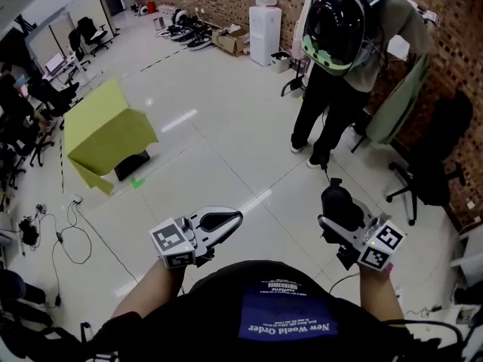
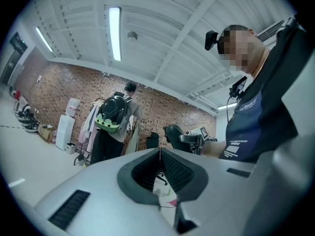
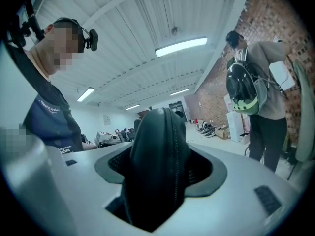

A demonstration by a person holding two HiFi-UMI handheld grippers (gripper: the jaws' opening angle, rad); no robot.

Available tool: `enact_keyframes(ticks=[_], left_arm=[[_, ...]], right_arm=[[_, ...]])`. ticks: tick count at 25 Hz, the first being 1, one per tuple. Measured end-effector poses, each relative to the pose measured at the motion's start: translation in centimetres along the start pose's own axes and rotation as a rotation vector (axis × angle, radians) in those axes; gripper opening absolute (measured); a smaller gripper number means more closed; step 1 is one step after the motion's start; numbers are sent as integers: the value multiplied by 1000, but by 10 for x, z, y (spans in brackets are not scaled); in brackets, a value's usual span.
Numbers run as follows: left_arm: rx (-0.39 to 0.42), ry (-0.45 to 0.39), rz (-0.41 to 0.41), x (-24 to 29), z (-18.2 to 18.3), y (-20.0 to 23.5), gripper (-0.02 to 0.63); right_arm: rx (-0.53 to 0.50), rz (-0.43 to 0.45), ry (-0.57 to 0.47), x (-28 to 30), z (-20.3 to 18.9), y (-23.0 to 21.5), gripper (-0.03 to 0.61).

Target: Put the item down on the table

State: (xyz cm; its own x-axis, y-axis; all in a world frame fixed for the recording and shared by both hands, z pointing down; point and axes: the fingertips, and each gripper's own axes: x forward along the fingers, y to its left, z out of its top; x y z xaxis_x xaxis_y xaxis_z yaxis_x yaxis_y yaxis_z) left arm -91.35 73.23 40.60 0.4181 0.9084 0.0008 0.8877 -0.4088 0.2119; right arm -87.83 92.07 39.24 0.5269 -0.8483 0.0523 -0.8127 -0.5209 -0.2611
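Observation:
A black zippered case (image 1: 337, 200) stands upright between the jaws of my right gripper (image 1: 336, 219), held in the air at the lower right of the head view. In the right gripper view the case (image 3: 158, 146) fills the gap and both pads press on its sides, so the right gripper (image 3: 161, 170) is shut on it. My left gripper (image 1: 231, 219) hangs in the air at lower centre with its jaws together and nothing in them; its own view shows the left gripper (image 2: 160, 154) shut. A table under a yellow-green cloth (image 1: 106, 130) stands far off to the left.
A person with a black and green backpack (image 1: 338, 59) stands ahead on the right. A black office chair (image 1: 434, 164) is by the brick wall. Cables (image 1: 66, 232) lie on the floor at left. A water dispenser (image 1: 264, 32) and boxes are at the back.

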Motion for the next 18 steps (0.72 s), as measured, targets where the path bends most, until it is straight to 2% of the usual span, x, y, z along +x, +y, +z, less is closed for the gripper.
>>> enact_keyframes(ticks=[5,8,13,18], left_arm=[[-6,-16,47,78,17,52,6],[-6,-15,58,103,25,79,6],[-11,-44,81,112,39,141,6],[-5,-61,77,94,52,229,6]], right_arm=[[-27,105,29,34,31,-86,293],[-25,147,26,61,46,-117,293],[-32,194,46,123,58,-157,293],[-50,187,51,206,72,-192,293]])
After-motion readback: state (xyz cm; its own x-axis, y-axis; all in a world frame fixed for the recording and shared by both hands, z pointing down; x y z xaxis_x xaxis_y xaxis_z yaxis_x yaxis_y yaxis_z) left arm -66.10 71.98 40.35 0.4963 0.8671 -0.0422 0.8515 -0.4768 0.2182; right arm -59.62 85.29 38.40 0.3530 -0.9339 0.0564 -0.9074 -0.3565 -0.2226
